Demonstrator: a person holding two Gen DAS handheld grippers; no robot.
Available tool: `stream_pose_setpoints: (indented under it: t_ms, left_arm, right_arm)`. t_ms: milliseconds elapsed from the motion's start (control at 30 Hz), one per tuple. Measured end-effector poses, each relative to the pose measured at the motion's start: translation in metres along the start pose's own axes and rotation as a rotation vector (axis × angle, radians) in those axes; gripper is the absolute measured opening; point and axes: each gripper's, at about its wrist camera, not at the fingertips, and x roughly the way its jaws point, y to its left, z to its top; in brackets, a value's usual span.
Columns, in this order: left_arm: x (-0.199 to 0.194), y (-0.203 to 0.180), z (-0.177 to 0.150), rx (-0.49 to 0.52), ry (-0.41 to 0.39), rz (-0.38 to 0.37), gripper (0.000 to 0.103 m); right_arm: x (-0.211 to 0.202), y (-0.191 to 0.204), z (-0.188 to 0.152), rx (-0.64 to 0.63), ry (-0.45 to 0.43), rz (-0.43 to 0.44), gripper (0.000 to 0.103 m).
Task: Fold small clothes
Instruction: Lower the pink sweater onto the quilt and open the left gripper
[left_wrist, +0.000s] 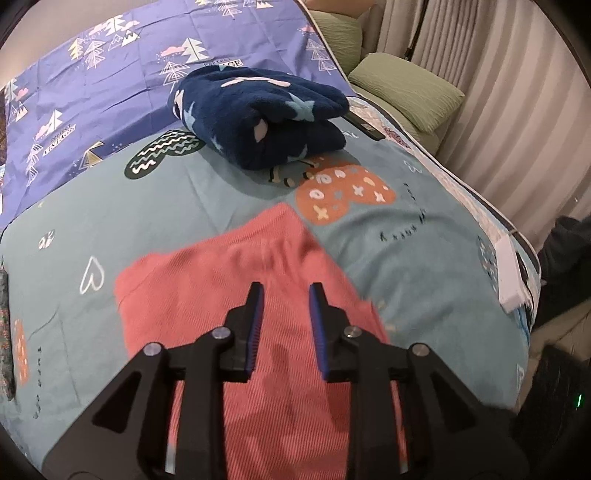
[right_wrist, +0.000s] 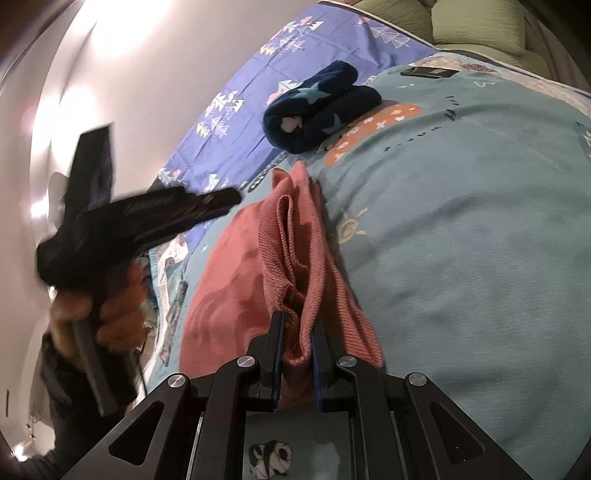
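Right gripper (right_wrist: 298, 325) pinches a bunched fold of the pink garment (right_wrist: 295, 236), which lies on the teal bedspread (right_wrist: 461, 240). Left gripper (left_wrist: 286, 295) hovers over the garment, jaws parted, nothing between them. Beyond the garment's far edge sits a folded navy fleece (left_wrist: 258, 118); bare bedspread surrounds the garment.

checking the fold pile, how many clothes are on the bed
2. A pink garment lies nearest, bunched in the right gripper, below the open left gripper. A folded navy fleece sits farther up the bed. More may lie out of view.
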Motion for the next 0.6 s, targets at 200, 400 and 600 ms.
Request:
stream_pose_setpoints:
  t_ms: [200,400,600]
  left_arm:
    - [-0.025,0.000,-0.047,0.060,-0.004,0.014,0.028]
    - [-0.057,0.020,-0.090,-0.029,-0.043,0.067,0.028]
    - [-0.082,0.028,-0.141,-0.027,-0.026,0.136,0.039]
  right_arm:
    - [-0.009,-0.013,0.004,0.006,-0.034,-0.072,0.012]
    - [-0.027,-0.002,0.007,-0.055,-0.081,-0.064,0.012]
    - [-0.025,0.046,0.001,-0.278,-0.037,0.055,0.012]
